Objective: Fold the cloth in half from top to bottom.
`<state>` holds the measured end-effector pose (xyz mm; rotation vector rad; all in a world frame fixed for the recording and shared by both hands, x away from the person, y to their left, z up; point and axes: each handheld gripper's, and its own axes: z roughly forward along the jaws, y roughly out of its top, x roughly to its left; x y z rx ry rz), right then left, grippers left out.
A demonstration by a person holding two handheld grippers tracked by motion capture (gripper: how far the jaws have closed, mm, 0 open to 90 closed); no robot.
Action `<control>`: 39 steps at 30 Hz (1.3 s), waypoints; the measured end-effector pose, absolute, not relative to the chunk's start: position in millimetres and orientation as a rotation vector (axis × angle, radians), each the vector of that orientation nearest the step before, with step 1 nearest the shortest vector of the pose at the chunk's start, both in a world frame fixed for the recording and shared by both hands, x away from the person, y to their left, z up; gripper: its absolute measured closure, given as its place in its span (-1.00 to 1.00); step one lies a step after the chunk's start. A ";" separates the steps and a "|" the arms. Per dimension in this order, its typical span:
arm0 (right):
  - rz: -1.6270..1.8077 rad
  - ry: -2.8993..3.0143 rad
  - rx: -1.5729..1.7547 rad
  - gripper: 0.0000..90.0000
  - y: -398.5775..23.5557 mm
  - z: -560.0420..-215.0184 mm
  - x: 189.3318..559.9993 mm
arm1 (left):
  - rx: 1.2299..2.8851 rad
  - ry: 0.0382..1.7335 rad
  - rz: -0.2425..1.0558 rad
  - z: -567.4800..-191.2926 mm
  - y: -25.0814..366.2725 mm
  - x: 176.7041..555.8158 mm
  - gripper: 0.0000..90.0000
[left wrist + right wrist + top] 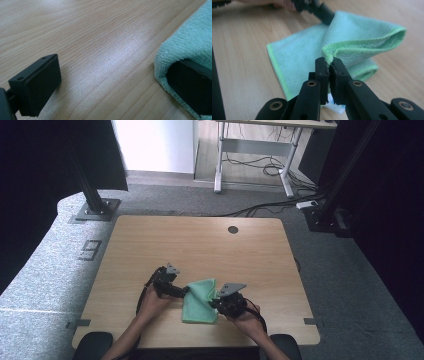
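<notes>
Green microfibre cloth (201,301) lies near the front edge of the light wooden table (200,240).

Right gripper (329,65): jaws pressed together, pinching the cloth's hemmed edge. Left gripper (184,291): jaws spread, one inside a fold.

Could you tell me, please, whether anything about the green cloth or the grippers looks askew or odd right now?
Nothing looks damaged or spilled. The green cloth lies half folded on the table, one edge lifted because the right gripper is shut on its hem. The left gripper stands open, with one jaw tucked under a fold of the cloth.
</notes>
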<state>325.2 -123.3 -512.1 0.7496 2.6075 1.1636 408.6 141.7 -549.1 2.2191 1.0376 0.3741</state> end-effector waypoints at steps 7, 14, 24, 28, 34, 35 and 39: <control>1.140 2.640 0.797 0.86 -126.8 -524.5 320.2 | 2.221 1.037 0.373 -549.1 141.7 408.6 -0.99; 1.112 2.636 0.816 0.89 -127.5 -531.6 318.8 | 2.234 1.021 0.332 -545.0 143.0 404.4 -0.92; 1.093 2.619 0.796 0.89 -128.1 -528.1 316.2 | 2.236 1.031 0.356 -547.0 143.8 397.6 -0.94; 1.080 2.621 0.789 0.90 -131.1 -528.1 312.5 | 2.232 1.033 0.358 -547.3 143.9 397.1 -0.94; 1.075 2.623 0.808 0.90 -132.6 -530.9 310.8 | 2.251 1.019 0.342 -544.9 143.4 396.7 -0.90; 1.076 2.623 0.814 0.90 -132.3 -531.7 311.2 | 2.271 0.998 0.321 -543.0 143.0 396.5 -0.86; 1.082 2.614 0.816 0.90 -133.0 -533.8 311.7 | 2.298 0.917 0.213 -529.3 145.2 393.0 -0.81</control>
